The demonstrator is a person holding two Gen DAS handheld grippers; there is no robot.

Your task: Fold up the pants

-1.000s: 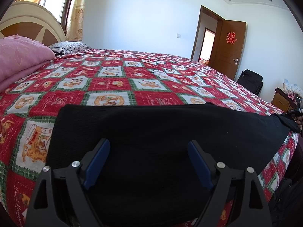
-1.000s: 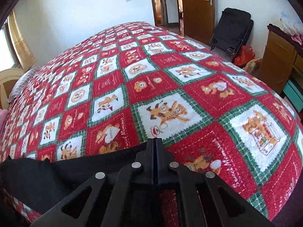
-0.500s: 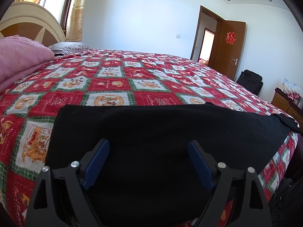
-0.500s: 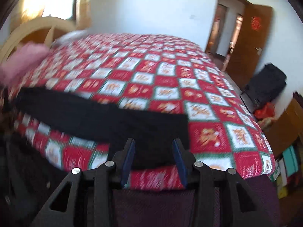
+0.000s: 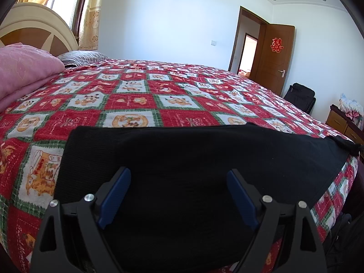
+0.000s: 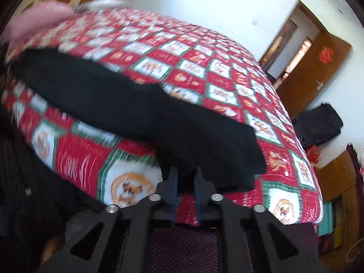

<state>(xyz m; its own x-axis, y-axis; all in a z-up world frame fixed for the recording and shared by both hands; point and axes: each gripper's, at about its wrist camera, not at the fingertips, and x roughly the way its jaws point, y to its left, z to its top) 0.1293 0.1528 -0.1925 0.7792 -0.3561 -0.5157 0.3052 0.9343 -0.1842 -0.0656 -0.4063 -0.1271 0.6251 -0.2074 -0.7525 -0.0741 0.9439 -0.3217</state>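
- Left wrist view: you are holding the left gripper (image 5: 178, 194) low over the near edge of the bed, its blue-padded tongs spread wide apart and clamping nothing. The black pants (image 5: 182, 159) are lying flat between and beyond the tongs, stretched as one long band across the red patterned bedspread (image 5: 136, 104), with one end near the pink quilt (image 5: 25, 68) side and the other running off toward the far right corner. The cloth is looking smooth here, with a straight far edge.
- Left wrist view, further back: a striped pillow (image 5: 82, 56) is resting by the headboard (image 5: 38, 29), and the brown door (image 5: 276, 56) is standing open; none of this is touching the pants.
- Right wrist view: this picture is blurring, so read it with care. You are bringing the right gripper (image 6: 185, 177) to the end of the pants (image 6: 141, 111) at the bed's near edge. Its tongs are standing only narrowly apart, with the dark hem just at their tips; I cannot tell whether any cloth is sitting between them.
- Progress, as a judgement: the pants appear laid out lengthwise in a narrow strip, possibly leg on leg, though I cannot confirm that. The crosswise folds, end over end, are looking not yet done, so most of the folding is remaining.
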